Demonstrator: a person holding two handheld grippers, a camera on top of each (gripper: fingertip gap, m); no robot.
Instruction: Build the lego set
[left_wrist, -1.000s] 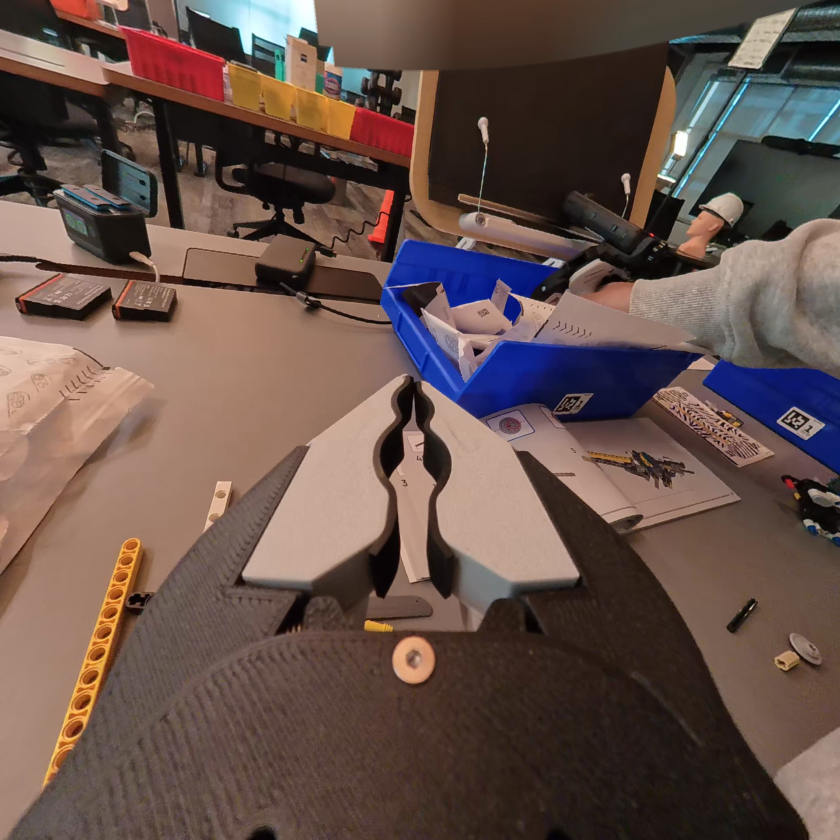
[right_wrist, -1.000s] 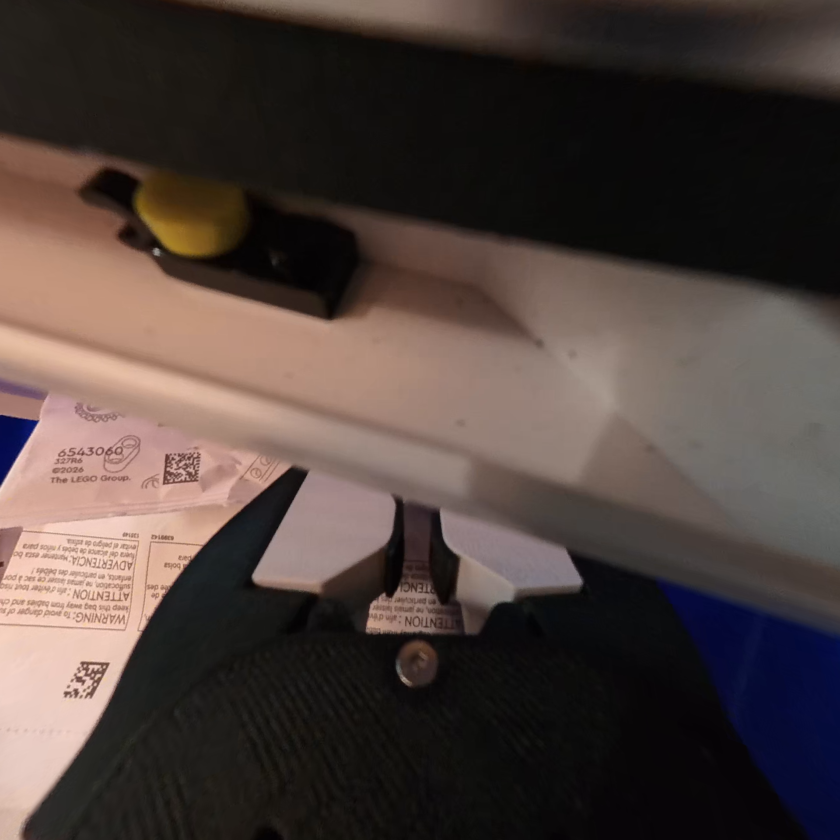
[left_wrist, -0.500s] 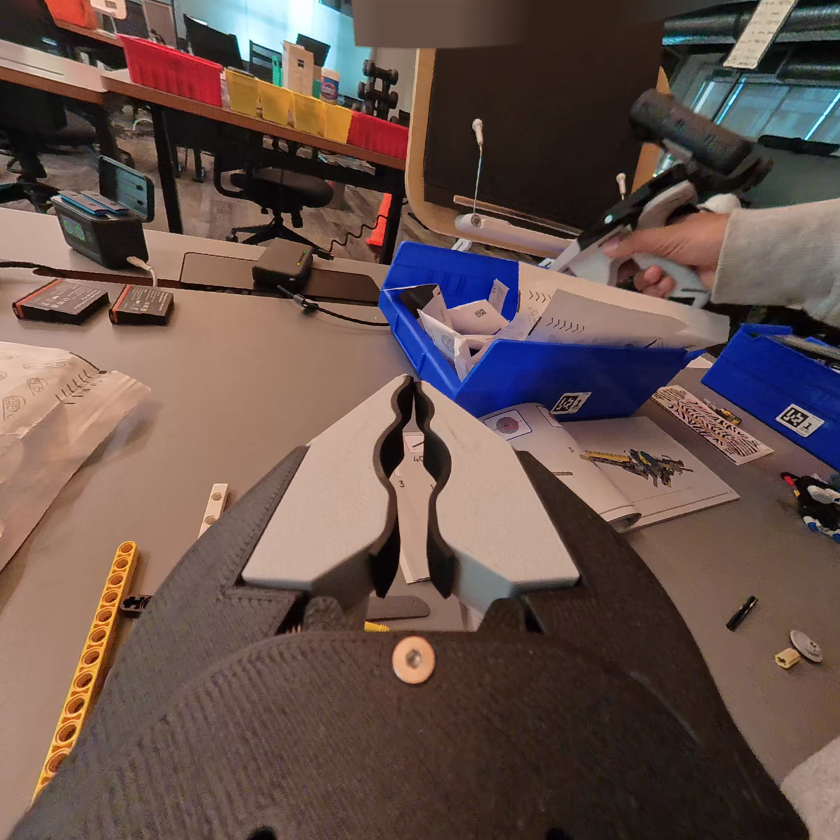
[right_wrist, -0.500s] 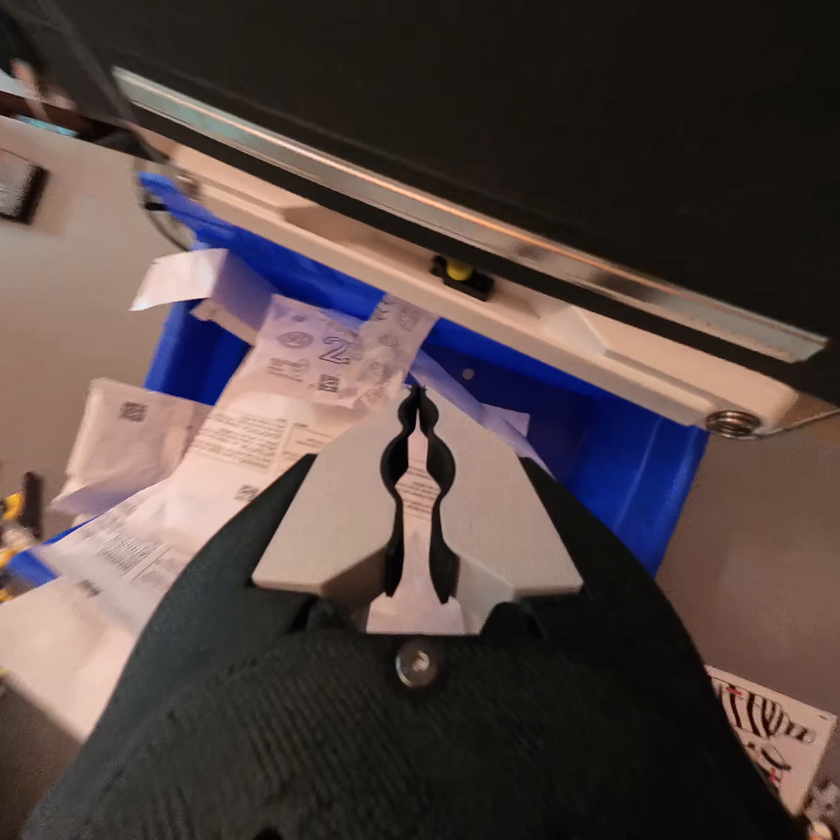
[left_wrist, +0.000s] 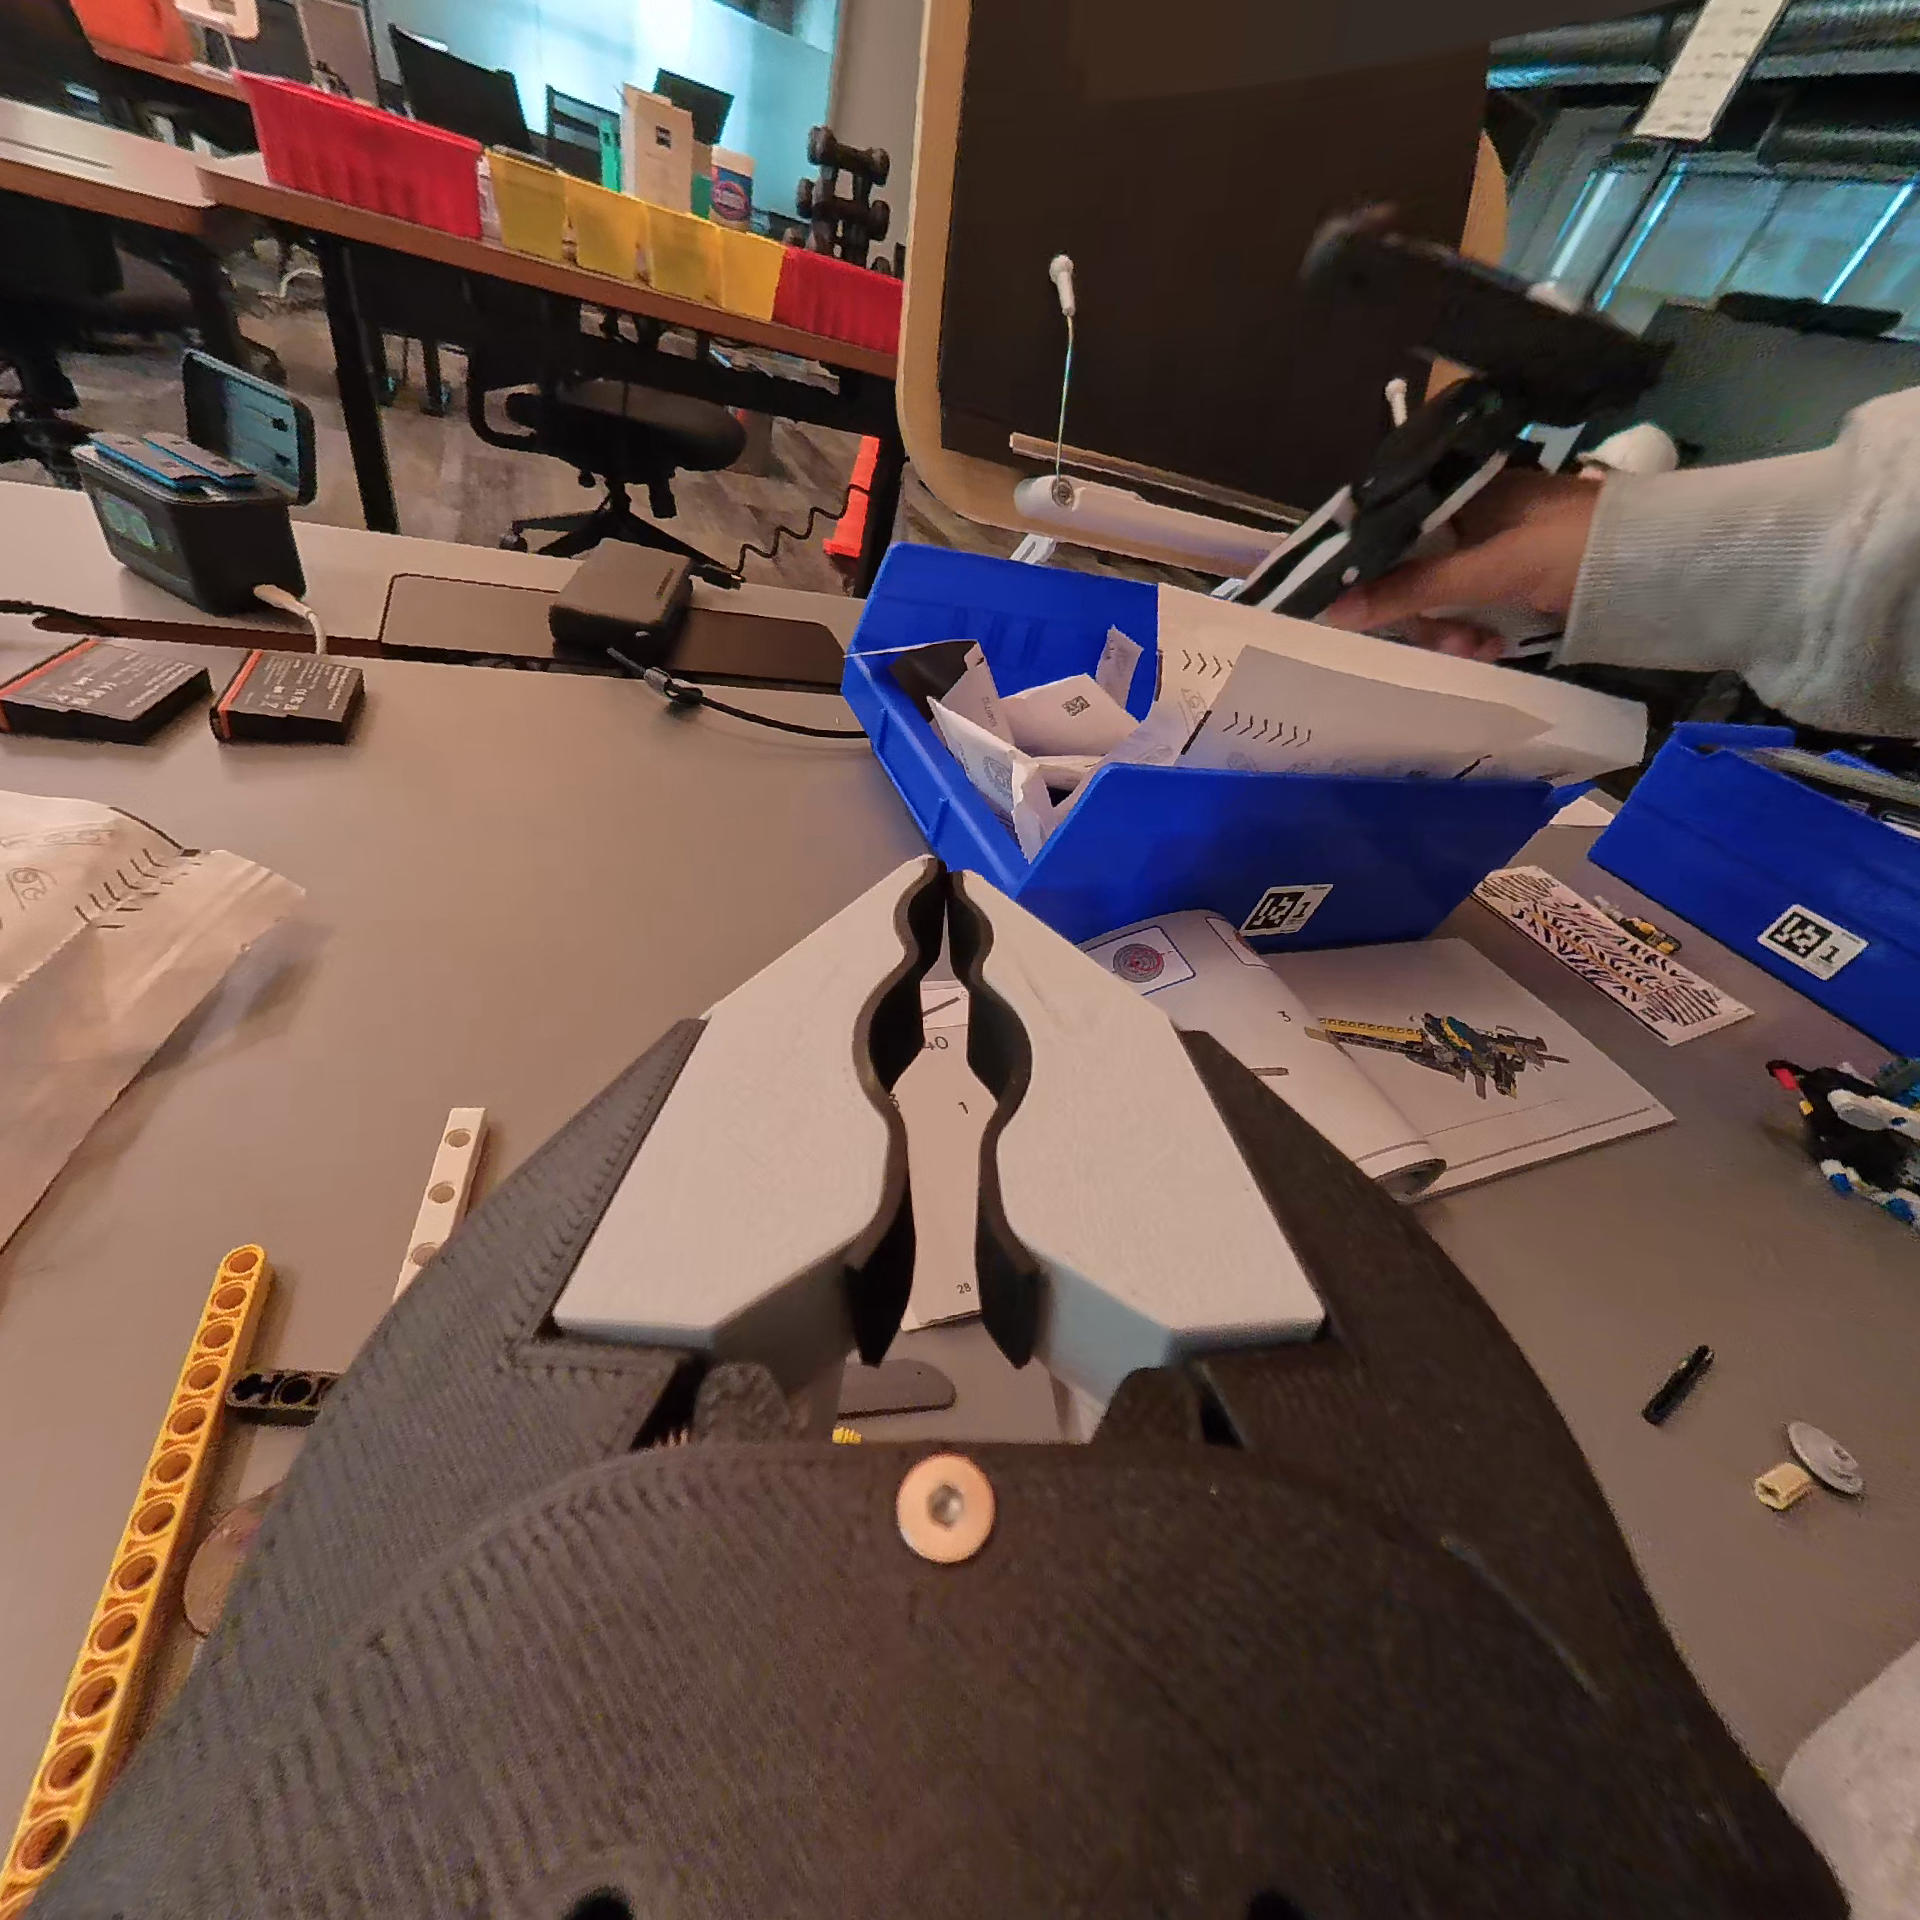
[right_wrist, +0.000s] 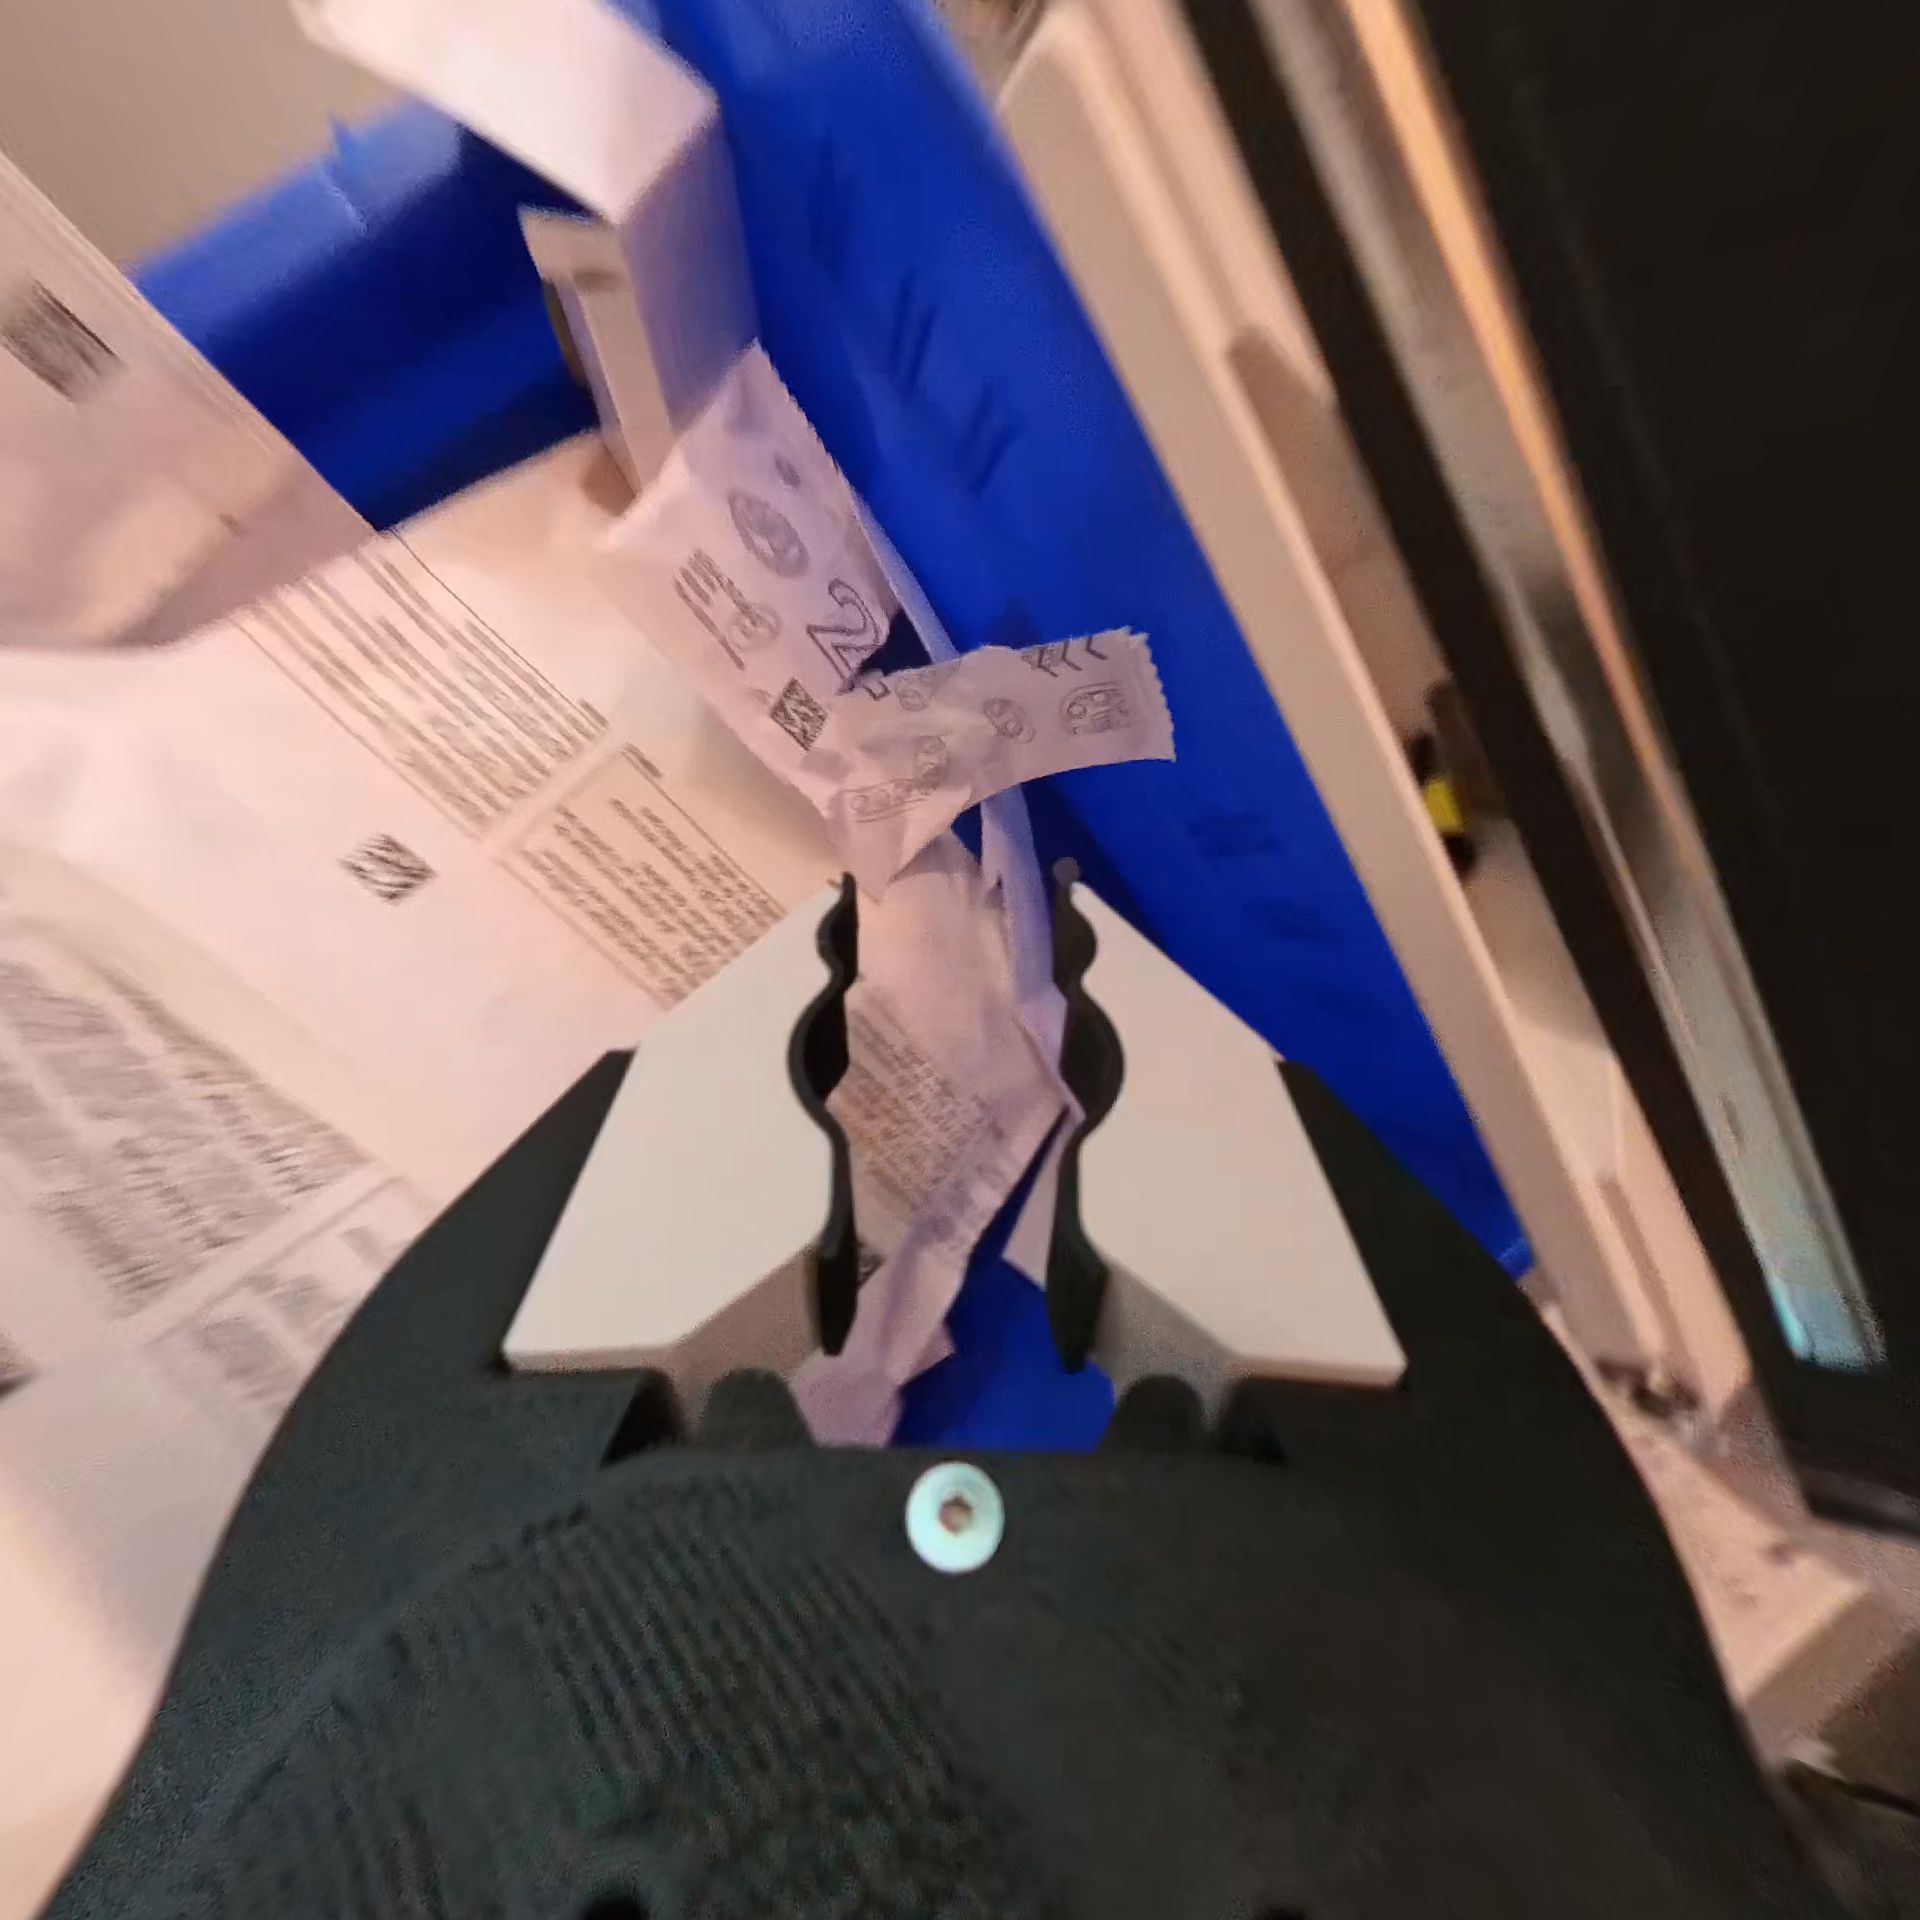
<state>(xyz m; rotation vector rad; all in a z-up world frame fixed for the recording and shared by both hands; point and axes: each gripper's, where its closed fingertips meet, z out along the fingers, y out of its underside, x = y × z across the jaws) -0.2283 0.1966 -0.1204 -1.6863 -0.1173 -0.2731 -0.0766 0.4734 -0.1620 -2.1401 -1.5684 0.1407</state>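
My right gripper (right_wrist: 951, 904) jaws just spread wide over the blue plastic bin (right_wrist: 935, 343) — crumpled white paper bag (right_wrist: 935, 1091) dropped, left gripper (left_wrist: 948, 883) jaws narrow w/ nothing, yellow holed lego beam (left_wrist: 135, 1538) on bench.

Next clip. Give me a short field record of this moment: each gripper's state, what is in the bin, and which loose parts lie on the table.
left gripper: shut, empty, low over the grey table
right gripper: open, over the blue bin, a torn paper bag between its fingers
blue bin contents: crumpled white paper bags
instruction booklet: open, in front of the bin
loose parts: yellow beam, white beam, small black pin
partial build: at the table's right edge
view quality: right wrist view blurred
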